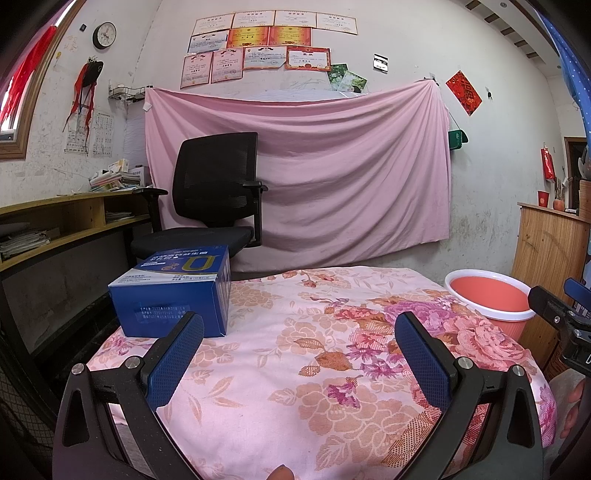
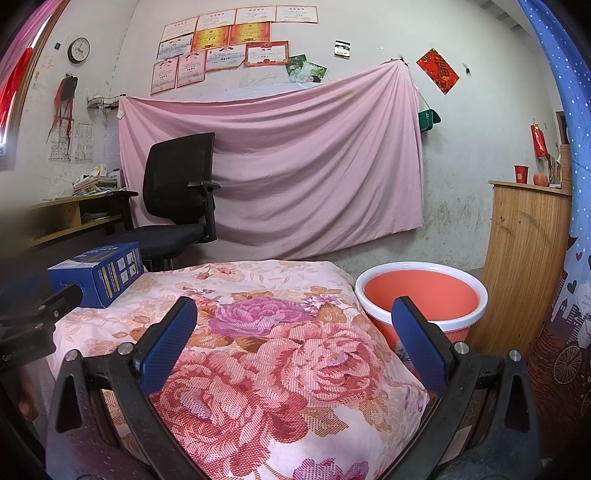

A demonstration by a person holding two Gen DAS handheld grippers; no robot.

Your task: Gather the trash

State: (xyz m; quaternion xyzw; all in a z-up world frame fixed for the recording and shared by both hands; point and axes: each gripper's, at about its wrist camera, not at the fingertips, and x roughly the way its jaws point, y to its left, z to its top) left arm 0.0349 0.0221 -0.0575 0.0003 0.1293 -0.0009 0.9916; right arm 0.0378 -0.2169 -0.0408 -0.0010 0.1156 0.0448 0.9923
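Left wrist: blue box (image 1: 173,295), inverted "Q".

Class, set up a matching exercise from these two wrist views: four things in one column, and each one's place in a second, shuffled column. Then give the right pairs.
Things:
1. blue cardboard box
2. orange plastic bin with white rim
3. black mesh office chair
4. round black-rimmed wall clock

Places:
A. high on the wall, upper left
B. on the floral cloth, far left corner
C. beside the cloth-covered surface, on its right
D. in front of the hanging pink sheet

Pairs: 1-B, 2-C, 3-D, 4-A
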